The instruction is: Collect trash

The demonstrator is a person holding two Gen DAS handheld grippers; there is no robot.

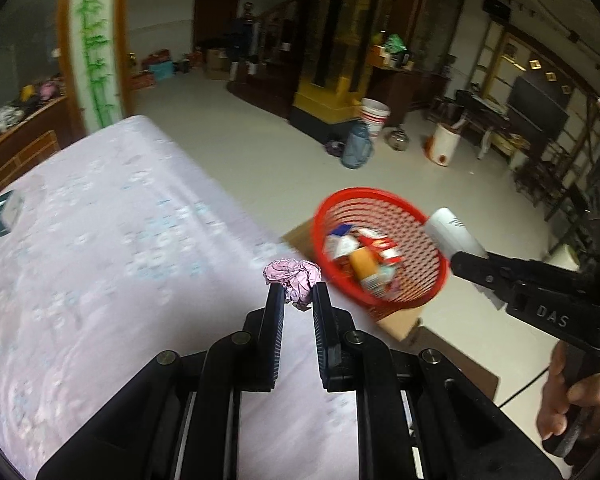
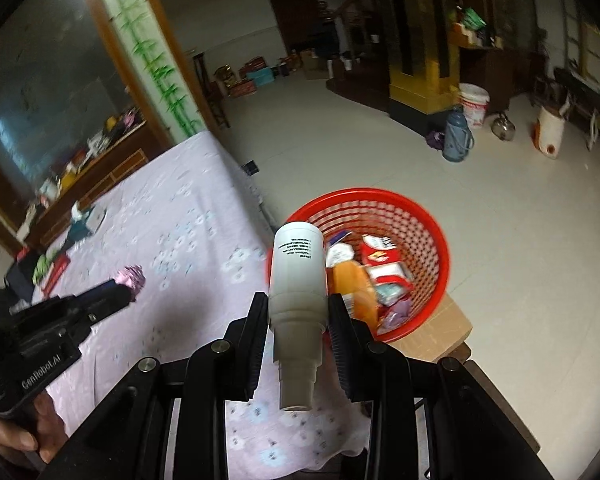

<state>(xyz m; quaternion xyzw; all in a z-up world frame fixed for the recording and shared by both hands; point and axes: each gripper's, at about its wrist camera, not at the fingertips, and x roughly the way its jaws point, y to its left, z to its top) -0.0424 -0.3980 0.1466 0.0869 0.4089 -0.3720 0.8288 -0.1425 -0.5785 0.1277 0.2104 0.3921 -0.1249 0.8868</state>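
Beside the red basket [image 2: 440, 240], the right tool [image 2: 298, 312] pinches a white bottle [image 2: 298, 276]. Above the desk [image 1: 100, 240], the left tool [image 1: 298, 296] pinches a pink wrapper [image 1: 292, 276].

Red basket [image 1: 380, 248] contents blurred; bottle label [image 2: 299, 249] illegible.
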